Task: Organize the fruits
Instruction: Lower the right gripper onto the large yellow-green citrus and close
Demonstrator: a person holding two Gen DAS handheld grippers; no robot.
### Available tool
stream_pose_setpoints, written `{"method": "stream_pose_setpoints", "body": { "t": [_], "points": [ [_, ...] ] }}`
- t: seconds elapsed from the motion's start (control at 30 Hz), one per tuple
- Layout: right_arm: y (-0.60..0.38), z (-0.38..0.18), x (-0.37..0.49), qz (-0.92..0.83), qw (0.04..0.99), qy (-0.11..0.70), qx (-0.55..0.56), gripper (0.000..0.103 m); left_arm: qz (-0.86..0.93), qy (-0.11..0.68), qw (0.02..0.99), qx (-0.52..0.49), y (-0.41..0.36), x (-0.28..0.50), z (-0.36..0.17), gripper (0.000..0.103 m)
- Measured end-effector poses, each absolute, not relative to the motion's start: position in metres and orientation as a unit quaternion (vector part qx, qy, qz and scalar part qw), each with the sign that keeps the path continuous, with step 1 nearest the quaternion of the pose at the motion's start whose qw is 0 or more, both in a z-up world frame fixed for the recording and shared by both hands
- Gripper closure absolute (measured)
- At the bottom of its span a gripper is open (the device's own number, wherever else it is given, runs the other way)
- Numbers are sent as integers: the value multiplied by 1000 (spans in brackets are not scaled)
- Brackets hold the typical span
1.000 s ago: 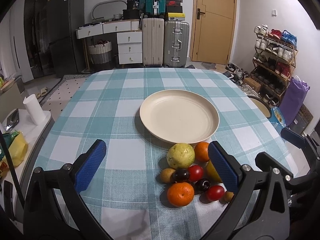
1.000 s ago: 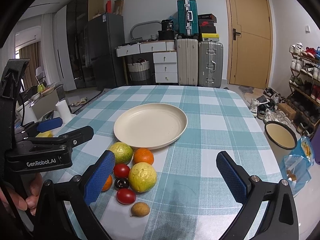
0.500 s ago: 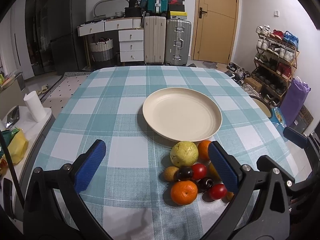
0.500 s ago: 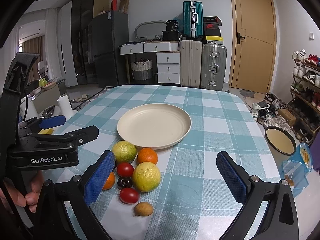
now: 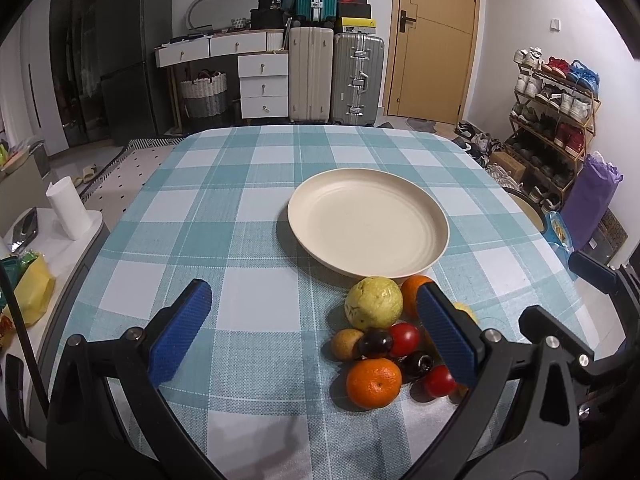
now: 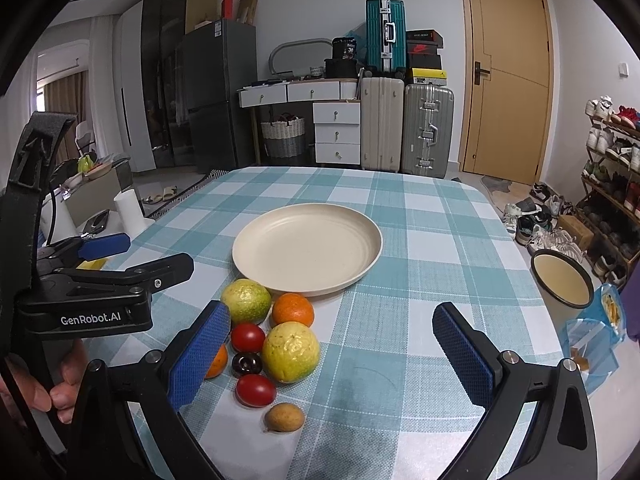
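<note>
A cream plate point(image 5: 434, 216) point(image 6: 368, 240) sits empty on the checked table. Just in front of it lies a cluster of fruit: a green-yellow guava point(image 5: 373, 302) point(image 6: 245, 301), an orange point(image 5: 373, 382), a second orange point(image 6: 292, 309), a yellow citrus point(image 6: 291, 351), red tomatoes point(image 5: 404, 338) point(image 6: 255, 389), dark plums point(image 5: 375, 342) point(image 6: 246, 362) and small brown fruits point(image 5: 346, 344) point(image 6: 284, 417). My left gripper point(image 5: 312, 334) is open and empty, above the table left of the cluster. My right gripper point(image 6: 330, 354) is open and empty, over the cluster's right side.
The left gripper's body point(image 6: 88, 300) and the hand holding it show at the left of the right wrist view. A side table with a paper roll point(image 5: 68, 208) stands left of the table. A round bin point(image 6: 562, 280), snack bags and a shoe rack point(image 5: 552, 128) stand to the right.
Both grippers have drawn slightly nearer and lower toward the fruit cluster and the plate. Both stay open. No fruit has moved.
</note>
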State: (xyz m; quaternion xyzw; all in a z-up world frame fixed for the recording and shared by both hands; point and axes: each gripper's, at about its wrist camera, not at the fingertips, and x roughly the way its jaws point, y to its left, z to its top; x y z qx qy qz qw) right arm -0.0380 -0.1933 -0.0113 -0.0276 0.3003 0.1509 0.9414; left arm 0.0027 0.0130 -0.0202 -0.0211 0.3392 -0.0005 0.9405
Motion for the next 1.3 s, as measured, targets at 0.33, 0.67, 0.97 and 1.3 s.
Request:
{"method": "stream_pose_setpoints", "body": {
  "t": [0.33,0.67,0.97,1.3],
  "points": [
    [-192,-21,-30,169,933,316,-24,0,-14,352,936,-30,19,14,-28,1],
    [-190,-45,-7,192,916,353,-6,0,-7,374,926,-52,38,32,-44,1],
    [-189,-68,12,222,890,396,42,0,3,387,920,-66,53,48,-55,1],
    [-188,-77,21,243,875,414,65,10,10,398,914,-77,62,57,-64,1]
  ]
}}
